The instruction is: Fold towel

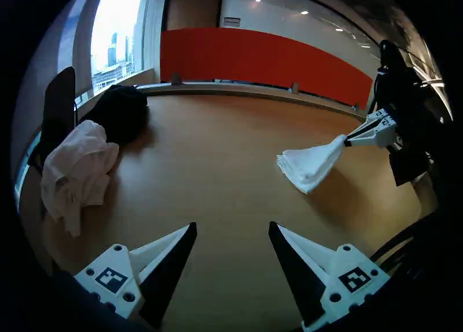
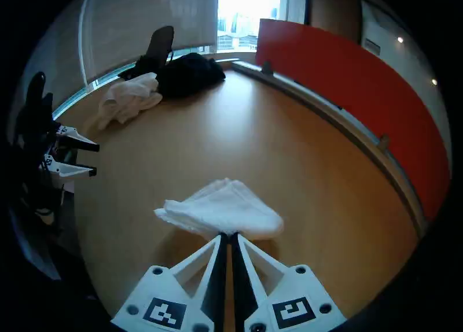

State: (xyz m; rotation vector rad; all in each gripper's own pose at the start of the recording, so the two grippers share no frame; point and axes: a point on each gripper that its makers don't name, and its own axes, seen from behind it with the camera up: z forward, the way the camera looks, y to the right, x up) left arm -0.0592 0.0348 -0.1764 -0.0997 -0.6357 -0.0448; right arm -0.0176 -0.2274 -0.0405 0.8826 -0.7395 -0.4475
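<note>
the right gripper point(image 2: 230, 238) is clenching one edge of the folded white towel point(image 2: 223, 210), both fingers pressing together on the cloth and holding that edge slightly raised while the rest is lying on the wooden table point(image 2: 173, 158). the left gripper point(image 1: 231, 228) is hovering released over the table, fingers spread wide, well apart from the towel. a crumpled white cloth point(image 1: 75, 170) is lying beside a black bundle point(image 1: 121, 112) near the table's far edge.

Your wooden table point(image 1: 231, 158), left gripper view: folded towel point(image 1: 307, 165) at three o'clock, low end touching the top; crumpled white cloth point(image 1: 75, 170) at nine; black bundle point(image 1: 121, 112) at ten, just beside the cloth.
</note>
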